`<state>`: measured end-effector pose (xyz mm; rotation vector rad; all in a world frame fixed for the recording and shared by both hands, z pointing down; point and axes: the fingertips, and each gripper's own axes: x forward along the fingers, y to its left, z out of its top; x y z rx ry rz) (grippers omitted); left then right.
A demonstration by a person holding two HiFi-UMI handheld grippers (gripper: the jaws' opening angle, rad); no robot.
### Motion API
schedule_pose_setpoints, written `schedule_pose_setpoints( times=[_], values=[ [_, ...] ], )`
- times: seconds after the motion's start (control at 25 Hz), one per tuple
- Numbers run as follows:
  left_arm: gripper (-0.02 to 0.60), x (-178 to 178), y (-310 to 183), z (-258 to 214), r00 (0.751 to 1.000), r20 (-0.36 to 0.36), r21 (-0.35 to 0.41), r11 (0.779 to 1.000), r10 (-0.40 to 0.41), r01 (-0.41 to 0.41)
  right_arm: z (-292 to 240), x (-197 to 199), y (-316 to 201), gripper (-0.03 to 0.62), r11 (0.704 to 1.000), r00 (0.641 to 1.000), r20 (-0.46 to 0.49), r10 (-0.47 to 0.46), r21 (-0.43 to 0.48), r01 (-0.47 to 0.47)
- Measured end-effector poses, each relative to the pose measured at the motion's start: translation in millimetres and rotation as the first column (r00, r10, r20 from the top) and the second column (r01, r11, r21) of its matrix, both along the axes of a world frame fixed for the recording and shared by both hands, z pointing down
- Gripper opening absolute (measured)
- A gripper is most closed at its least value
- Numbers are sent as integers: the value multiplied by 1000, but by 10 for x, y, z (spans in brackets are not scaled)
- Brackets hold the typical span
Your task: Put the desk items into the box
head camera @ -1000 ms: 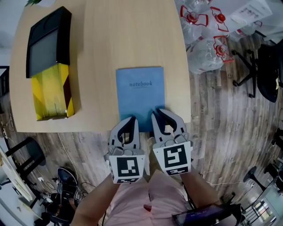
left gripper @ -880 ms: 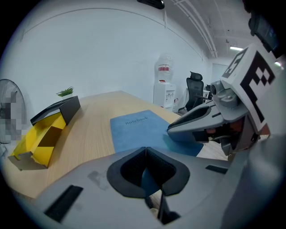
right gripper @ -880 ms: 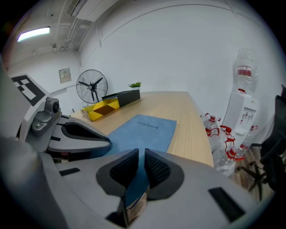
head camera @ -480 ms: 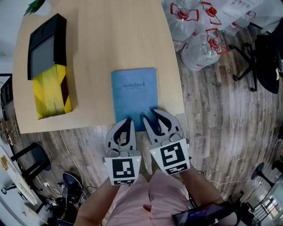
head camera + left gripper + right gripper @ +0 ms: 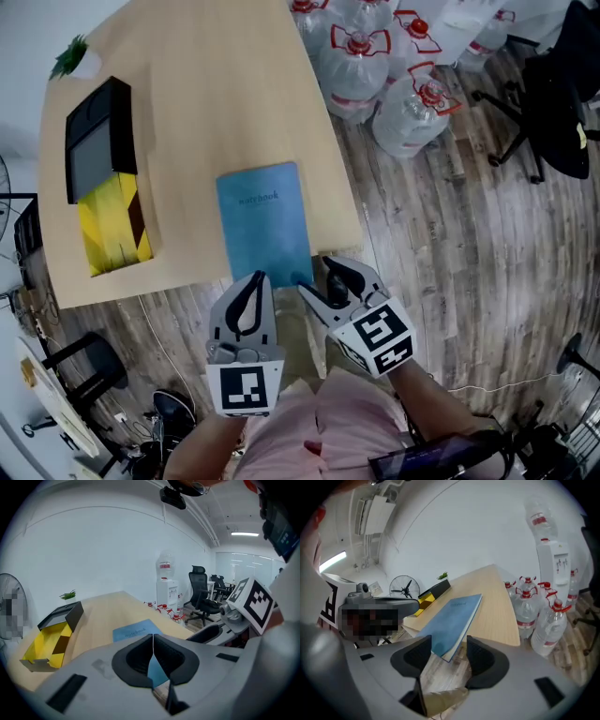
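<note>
A: Position of the item?

B: Blue notebook (image 5: 262,220) lies flat, cover up, at the near edge of the desk (image 5: 216,94). Its near end hangs past that edge, over the floor (image 5: 441,262). Long axis runs roughly 12 to 6 in the head view, with the far end leaning a touch toward 11. The title sits on the far half and reads upright from here. The page edge shows on its right side, so the spine is probably on the left.

A: Claws?

B: Right gripper (image 5: 319,279) has its jaws apart, and the overhanging 5 o'clock corner of the notebook sits in the gap. It looks unpinched. Left gripper (image 5: 255,279) has its jaws pressed together with nothing in them, and hangs just below the near end.

A: The box?

B: Yellow-and-black box (image 5: 108,202) lies at about 10 o'clock from the notebook, well apart, on the same desk.

A: Hazards?

B: My reading is that the corner-only bite is the main one. If the jaws close on so little cover, the book could droop or swing about that corner and slip out. A nudge from either jaw toward 6 could tip the overhung end off, dropping it to the floor. The left claw, being closed, can't share the weight unless it opens. The carry to 10 o'clock is long, so a weak pinch may fail midway.
</note>
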<state>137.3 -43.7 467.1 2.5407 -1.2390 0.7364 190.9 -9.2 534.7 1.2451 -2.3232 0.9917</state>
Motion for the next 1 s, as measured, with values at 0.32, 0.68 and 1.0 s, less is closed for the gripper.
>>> schedule_pose_setpoints(
  times=[0.32,0.68,1.0],
  values=[
    [17,99,210,137,1000,15,-45,999,20,-19,304,-140,113,299,993,975,223,6,-116,21],
    [17,-77,172,223,999,38,-65,997,-38,40,517,-366,27,342,978,900,435,30,-198,63],
    [17,-252,179,186,996,29,-56,995,-82,83,408,-430,-6,229,969,829,556,59,-232,86]
  ],
)
